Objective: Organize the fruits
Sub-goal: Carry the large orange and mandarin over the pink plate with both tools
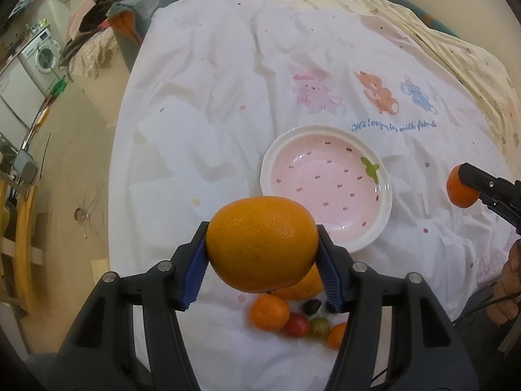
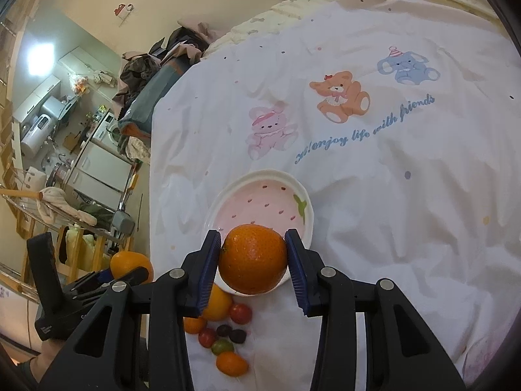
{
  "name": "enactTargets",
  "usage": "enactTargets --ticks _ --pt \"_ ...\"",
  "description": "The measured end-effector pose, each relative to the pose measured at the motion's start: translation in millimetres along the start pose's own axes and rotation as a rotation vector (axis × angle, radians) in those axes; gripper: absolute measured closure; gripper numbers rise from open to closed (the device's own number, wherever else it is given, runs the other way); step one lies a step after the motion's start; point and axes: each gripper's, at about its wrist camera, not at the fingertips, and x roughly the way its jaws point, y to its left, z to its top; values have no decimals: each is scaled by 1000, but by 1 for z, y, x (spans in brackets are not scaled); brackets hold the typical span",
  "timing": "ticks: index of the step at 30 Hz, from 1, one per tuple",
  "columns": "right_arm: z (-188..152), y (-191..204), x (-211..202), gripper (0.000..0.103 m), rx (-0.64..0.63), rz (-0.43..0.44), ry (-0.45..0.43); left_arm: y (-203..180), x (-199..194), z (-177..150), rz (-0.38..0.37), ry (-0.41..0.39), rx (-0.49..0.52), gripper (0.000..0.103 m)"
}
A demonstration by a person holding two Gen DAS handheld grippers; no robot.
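Note:
My left gripper (image 1: pixel 262 257) is shut on a large orange (image 1: pixel 262 242), held in the air just in front of the pink strawberry-pattern plate (image 1: pixel 325 185), which has nothing in it. My right gripper (image 2: pixel 254 260) is shut on a smaller, darker orange (image 2: pixel 253 258), held over the near rim of the same plate (image 2: pixel 260 202). The other gripper shows in each view: the right gripper (image 1: pixel 469 189) with its orange (image 1: pixel 459 192), the left gripper (image 2: pixel 127 272) with its orange (image 2: pixel 130 264). Loose fruit lies on the white sheet below: another orange (image 2: pixel 216 304), a tangerine (image 1: pixel 269 312), cherry tomatoes (image 1: pixel 296 325), dark grapes (image 2: pixel 231 332).
A white bedsheet (image 2: pixel 390 211) with cartoon animals covers the bed. The bed's left edge drops to the floor (image 1: pixel 75 195). Clothes are piled at the far left corner (image 2: pixel 153 62). A wooden rack (image 2: pixel 49 228) stands beside the bed. A hand (image 1: pixel 511 286) is at the right.

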Motion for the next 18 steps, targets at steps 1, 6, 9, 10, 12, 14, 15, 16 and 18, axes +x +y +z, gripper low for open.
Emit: enactTargets --ticks 1,6,9,10,12,14,15,16,18 --pt "2 0 2 60 -1 -2 1 -1 1 3 1 0 3 46" --pt "11 0 14 60 -14 -2 8 -5 14 18 3 8 17 46" --pt "18 -1 24 60 -17 -2 19 -9 25 29 4 16 28 46" --pt "21 -2 27 60 -18 -1 24 -10 28 31 5 18 32 46" --pt "25 -4 35 60 -15 3 36 -14 37 39 11 29 43 46" --pt "29 -7 43 60 -8 14 49 -18 46 45 11 35 59 46" --pt "32 -9 50 60 -1 23 62 -21 52 48 10 38 70 46" --pt "34 -10 56 60 4 29 72 -23 56 51 9 40 75 46" --pt "39 -13 69 60 9 32 98 -27 70 57 -5 53 82 46"
